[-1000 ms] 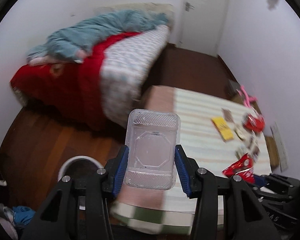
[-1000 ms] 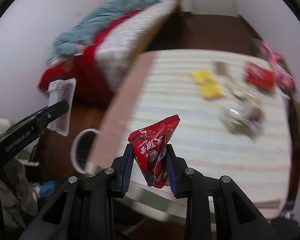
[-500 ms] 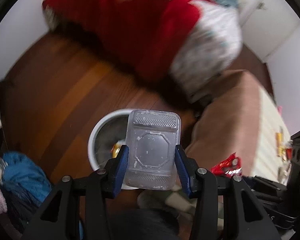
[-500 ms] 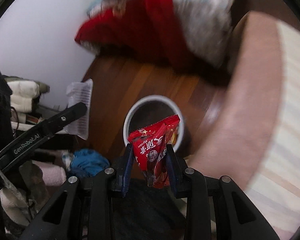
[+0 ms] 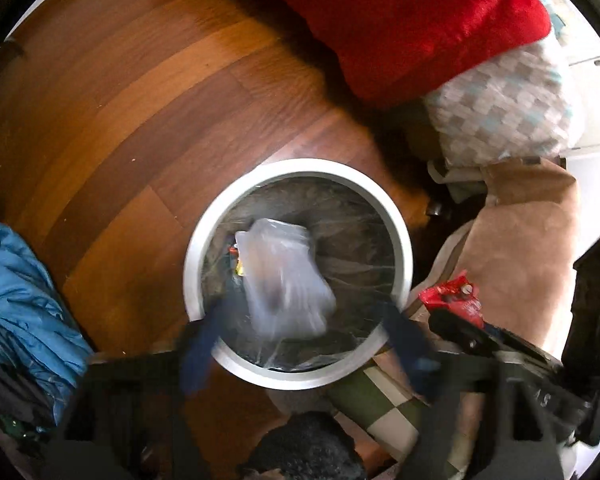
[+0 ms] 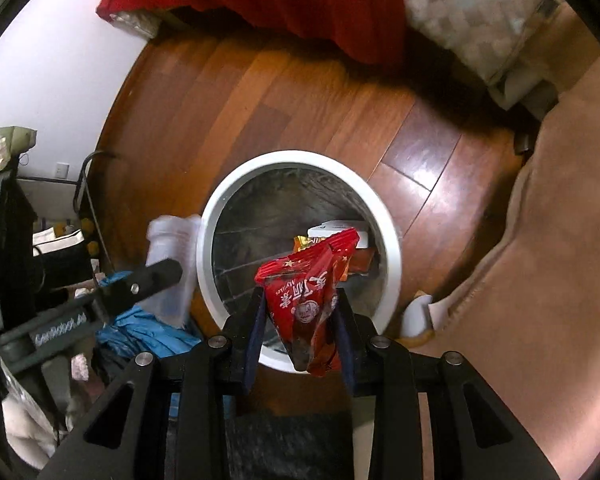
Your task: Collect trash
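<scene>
in the left wrist view the clear plastic tray (image 5: 286,278) is seen blurred over the mouth of the white bin (image 5: 300,374), free of the pads, its long axis running from far left to near right. the left gripper (image 5: 300,344) is spread wide, both blue fingers (image 5: 198,354) smeared by motion and touching nothing. the bin's inside is lined with a clear bag, and a scrap of yellow and red trash shows beside the tray.

only the right wrist view shows the bin's contents plainly: an orange wrapper (image 6: 306,242) and a white box (image 6: 340,228) lying at its far right side. there the tray (image 6: 172,268) appears at the bin's left rim, behind the left gripper's black finger (image 6: 140,284).

the right gripper (image 6: 302,332) is pointed down at the bin's near rim and is clenched on the red snack wrapper (image 6: 308,300), which stands with its long axis upright, wide end far, narrow end near. the same wrapper (image 5: 452,300) is seen from the left wrist view at the bin's right, over the tan cover (image 5: 520,260).

a red blanket (image 5: 412,20) lies far across the wooden floor (image 5: 120,100), and blue cloth (image 5: 16,300) is heaped at the left.
</scene>
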Motion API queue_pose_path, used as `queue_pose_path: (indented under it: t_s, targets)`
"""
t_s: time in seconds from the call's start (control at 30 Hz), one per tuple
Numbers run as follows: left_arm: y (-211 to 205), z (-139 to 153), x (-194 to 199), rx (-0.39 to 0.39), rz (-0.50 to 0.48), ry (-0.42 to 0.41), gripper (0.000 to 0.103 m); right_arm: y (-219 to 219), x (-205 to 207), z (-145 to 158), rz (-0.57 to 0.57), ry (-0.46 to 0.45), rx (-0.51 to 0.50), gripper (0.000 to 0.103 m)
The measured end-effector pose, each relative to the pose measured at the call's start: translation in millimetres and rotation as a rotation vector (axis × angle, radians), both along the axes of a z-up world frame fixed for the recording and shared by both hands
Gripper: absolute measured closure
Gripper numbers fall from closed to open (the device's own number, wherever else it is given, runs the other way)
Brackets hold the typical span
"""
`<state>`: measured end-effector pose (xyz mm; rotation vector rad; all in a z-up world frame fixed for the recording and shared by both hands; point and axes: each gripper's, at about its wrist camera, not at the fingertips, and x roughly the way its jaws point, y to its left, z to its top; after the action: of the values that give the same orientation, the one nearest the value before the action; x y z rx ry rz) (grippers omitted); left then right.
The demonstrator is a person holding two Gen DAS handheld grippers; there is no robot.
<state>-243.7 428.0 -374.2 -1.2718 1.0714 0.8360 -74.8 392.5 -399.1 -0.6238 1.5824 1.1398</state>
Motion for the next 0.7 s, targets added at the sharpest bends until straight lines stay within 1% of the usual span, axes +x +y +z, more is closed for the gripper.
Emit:
queue_pose_path:
  t_s: [0.07,0.1,0.13,0.27,0.33,0.43,0.53,0.7]
  targets:
    - [-3.5,-0.4,-5.4,0.004,0.000,0.024,0.006,6.2,4.2,-9.3,0.000,-0.004,-0.006,0.043]
    - [-5.4,0.4,-8.8,0.010,-0.004,0.039,0.006,6.9,4.7,-12.3,0.000,-0.006,-0.003,0.038]
    - [-8.6,3.7,-11.4,0.033,-0.011,0.067,0.005,7.3,5.2,-14.6,0.003,-0.013,-0.005,0.028]
    - [-17.0,21.4,-29.4,0.136,-0.006,0.153,0.005,-0.3,2.5,-14.3,-0.007,-0.039,0.004,0.006]
    - [-22.4,30.3,-35.4,0.189,0.005,0.184,0.005,-6.5,-1.2,-7.2,0.009,-0.075,0.014,0.000]
    - [-31.3,38.8,-40.1,0.228,0.010,0.216,0.005,-14.3,-8.2,6.7,0.041,-0.157,0.030,0.000]
    - [-40.3,44.2,-39.3,0.244,0.009,0.227,0.005,-24.3,-14.2,20.3,0.071,-0.240,0.037,0.000]
    - [-53.2,50.0,-36.4,0.262,-0.006,0.236,0.005,-40.7,-20.6,33.6,0.110,-0.326,0.020,0.000]
